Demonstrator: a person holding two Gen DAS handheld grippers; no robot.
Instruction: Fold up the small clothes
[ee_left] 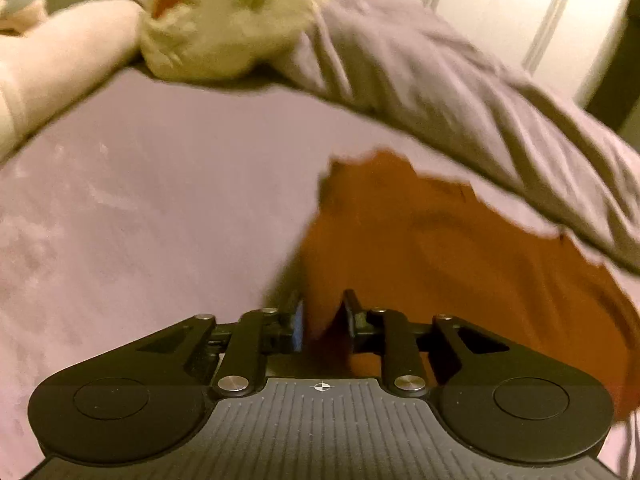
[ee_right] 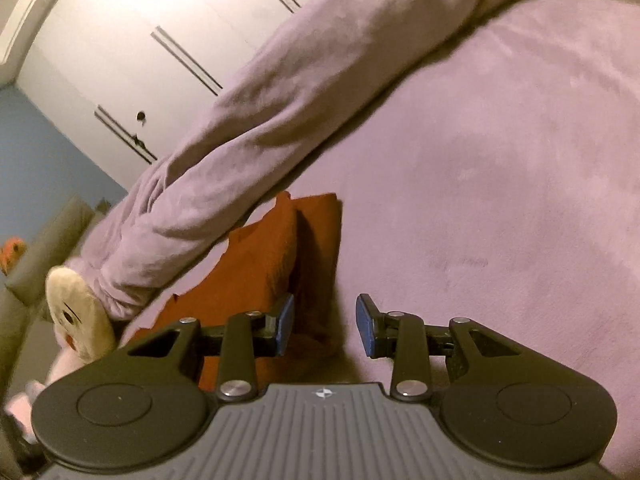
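Note:
A small orange garment (ee_left: pixel 432 248) lies on the purple bedspread (ee_left: pixel 140 208). My left gripper (ee_left: pixel 322 320) is shut on the garment's near edge, with cloth bunched between the fingers. In the right wrist view the orange garment (ee_right: pixel 256 264) lies partly folded, with a raised fold along its right side. My right gripper (ee_right: pixel 325 324) is open, its blue pads (ee_right: pixel 285 322) on either side of the garment's near right edge, which lies in the gap.
A rolled grey-purple blanket (ee_left: pixel 460 100) lies along the far side of the garment and also shows in the right wrist view (ee_right: pixel 248 136). A cream plush toy (ee_left: pixel 228 20) and a pink plush (ee_left: pixel 60 60) lie at the far left. White wardrobe doors (ee_right: pixel 140 52) stand behind.

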